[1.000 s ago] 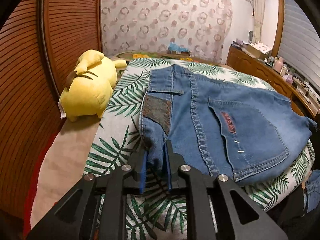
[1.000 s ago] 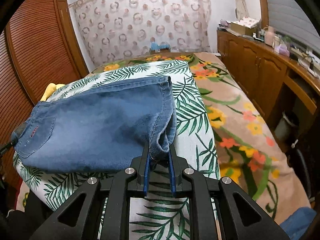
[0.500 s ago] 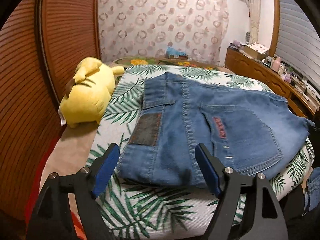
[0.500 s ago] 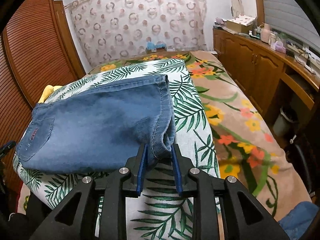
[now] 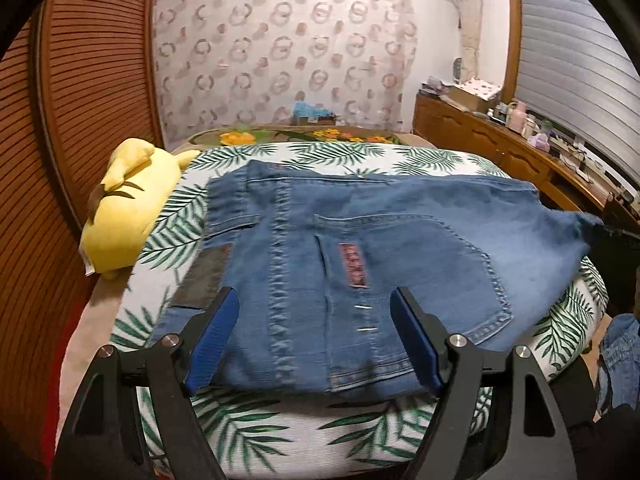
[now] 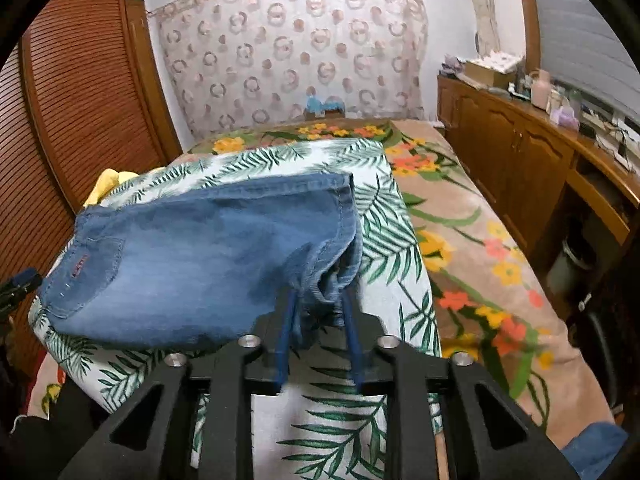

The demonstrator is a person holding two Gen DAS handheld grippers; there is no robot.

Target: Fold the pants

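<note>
— Now, status of the left gripper (image 5: 314,338)?

— Fingers spread wide, released. The jeans (image 5: 360,264) lie flat beneath the gap between the blue pads (image 5: 212,340); neither pad presses on the denim.

— Where are the jeans?

— Folded on the leaf-print cover (image 5: 280,432) at the near end of the bed (image 6: 492,264). In the left view the waistband end lies at 6 o'clock and the back pocket (image 5: 420,280) at 3 o'clock of the pile. A yellow plush toy (image 5: 124,216) lies just beside it at 9 o'clock, against the wooden slatted door (image 5: 88,100).

— Right gripper (image 6: 318,340)?

— Jaws nearly together and closing, grasping a bunched corner of the jeans (image 6: 208,256) between them. That corner is lifted off the cover; the rest stretches away toward 10 o'clock.

— Surroundings?

— Wooden cabinets (image 6: 520,168) at 2 o'clock.
</note>
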